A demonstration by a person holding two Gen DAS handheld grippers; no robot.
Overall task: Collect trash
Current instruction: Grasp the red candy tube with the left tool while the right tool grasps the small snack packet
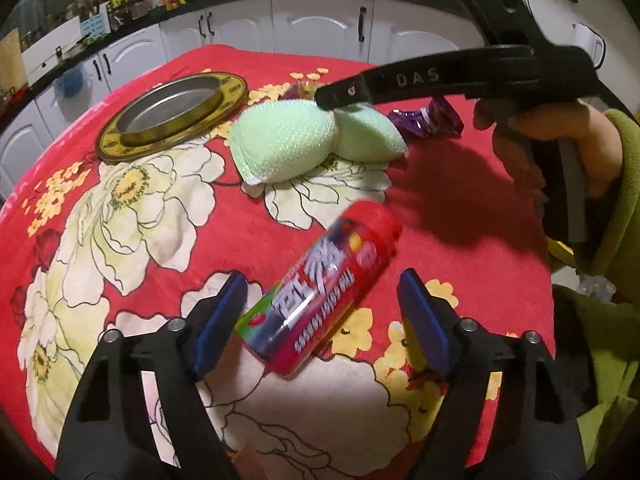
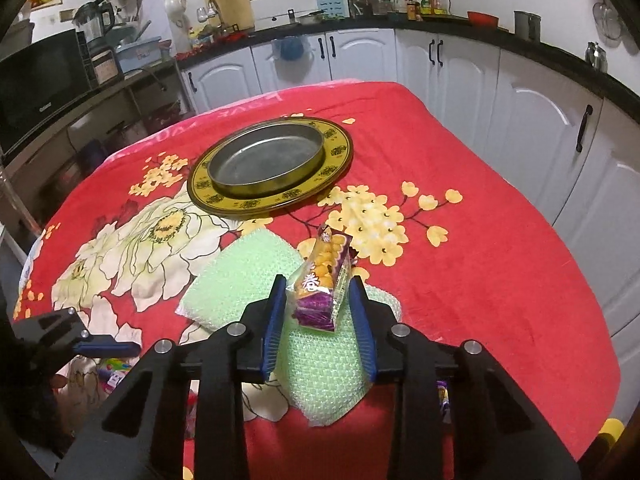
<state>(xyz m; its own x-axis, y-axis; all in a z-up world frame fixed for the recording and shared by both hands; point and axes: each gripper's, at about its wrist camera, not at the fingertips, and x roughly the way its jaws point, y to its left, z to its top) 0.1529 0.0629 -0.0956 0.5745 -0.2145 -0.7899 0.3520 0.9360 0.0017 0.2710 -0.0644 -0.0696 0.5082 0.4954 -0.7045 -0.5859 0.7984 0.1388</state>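
Observation:
A red snack tube (image 1: 320,292) lies tilted on the red flowered cloth, between the blue pads of my left gripper (image 1: 322,280). The jaws stand open, with a gap on each side of the tube. My right gripper (image 2: 319,286) is shut on a small yellow and purple snack packet (image 2: 322,280), which stands upright between its pads above a green sponge cloth (image 2: 240,280). In the left wrist view the right gripper's black finger (image 1: 400,80) reaches over the green sponge cloth (image 1: 284,144). A crumpled purple wrapper (image 1: 428,120) lies behind it.
A round metal tray with a yellow patterned rim (image 2: 336,168) sits at the far middle of the table (image 2: 500,240); it shows at the far left as the tray (image 1: 120,148). White cabinets (image 2: 480,80) and a crowded counter ring the table. A hand in a green sleeve (image 1: 616,184) holds the right gripper.

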